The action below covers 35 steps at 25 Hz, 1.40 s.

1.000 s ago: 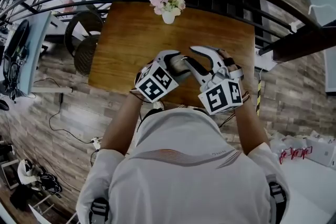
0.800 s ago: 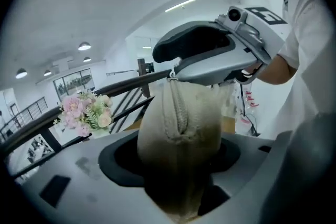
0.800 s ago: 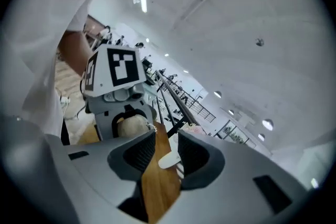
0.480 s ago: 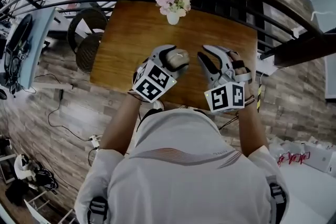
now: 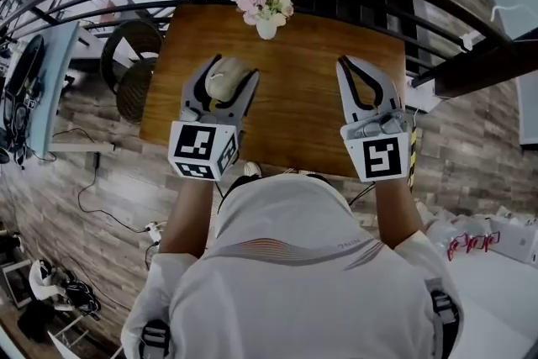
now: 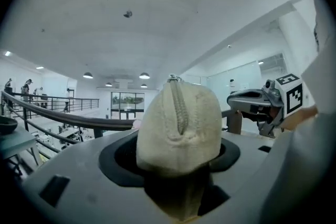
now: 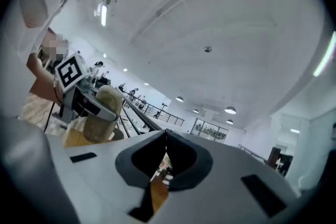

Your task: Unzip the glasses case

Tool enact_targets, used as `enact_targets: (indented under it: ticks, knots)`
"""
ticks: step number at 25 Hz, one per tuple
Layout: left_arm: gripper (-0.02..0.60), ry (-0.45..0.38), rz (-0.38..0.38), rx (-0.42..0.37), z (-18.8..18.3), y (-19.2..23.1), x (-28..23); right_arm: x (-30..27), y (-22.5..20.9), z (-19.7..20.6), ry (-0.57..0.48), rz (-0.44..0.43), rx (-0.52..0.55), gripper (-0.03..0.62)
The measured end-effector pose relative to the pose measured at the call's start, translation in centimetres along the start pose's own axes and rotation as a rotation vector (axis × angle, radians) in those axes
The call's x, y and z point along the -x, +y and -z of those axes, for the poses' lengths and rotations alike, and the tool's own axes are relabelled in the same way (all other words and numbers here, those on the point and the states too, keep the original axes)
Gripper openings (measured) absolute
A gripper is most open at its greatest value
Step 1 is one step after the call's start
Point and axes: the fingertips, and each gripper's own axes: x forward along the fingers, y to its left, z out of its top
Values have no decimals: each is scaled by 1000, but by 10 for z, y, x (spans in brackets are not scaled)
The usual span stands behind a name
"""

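Over the left part of the brown wooden table [image 5: 311,38], item one: my left gripper [image 5: 229,73], jaws spread wide and clamped on the cream fabric glasses case [image 5: 225,82], held above the tabletop. The zip [image 6: 180,110] runs down the case's near end, with its teeth closed where I can see them. Item two: my right gripper [image 5: 353,70], well apart to the right, jaws just closed, now pressed together with nothing between them. Far edge: white vase of pink flowers [image 5: 267,0].
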Motion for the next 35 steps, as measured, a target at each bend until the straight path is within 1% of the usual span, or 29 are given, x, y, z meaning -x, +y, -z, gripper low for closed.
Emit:
enact_targets:
  ticks: [2, 7, 9, 11, 14, 17, 35]
  knots:
    - [288, -18, -21, 10, -6, 4, 5, 2, -10, 4, -7, 20, -120, 51]
    - [288, -27, -55, 26, -4, 6, 10, 8, -29, 27, 31, 34, -349, 51]
    - [288, -20, -62, 35, 2, 4, 8, 9, -33, 35, 41, 32, -425, 51]
    - [288, -17, -63, 47, 6, 3, 6, 11, -37, 42, 50, 38, -471, 51]
    - [288, -17, -61, 65, 9, 1, 3, 11, -40, 49, 59, 54, -500, 51]
    - [288, -10, -55, 73, 11, -1, 0, 11, -38, 53, 66, 49, -514, 51]
    - [288, 6, -32, 94, 17, -6, -4, 9, -31, 64, 77, 34, -552, 51]
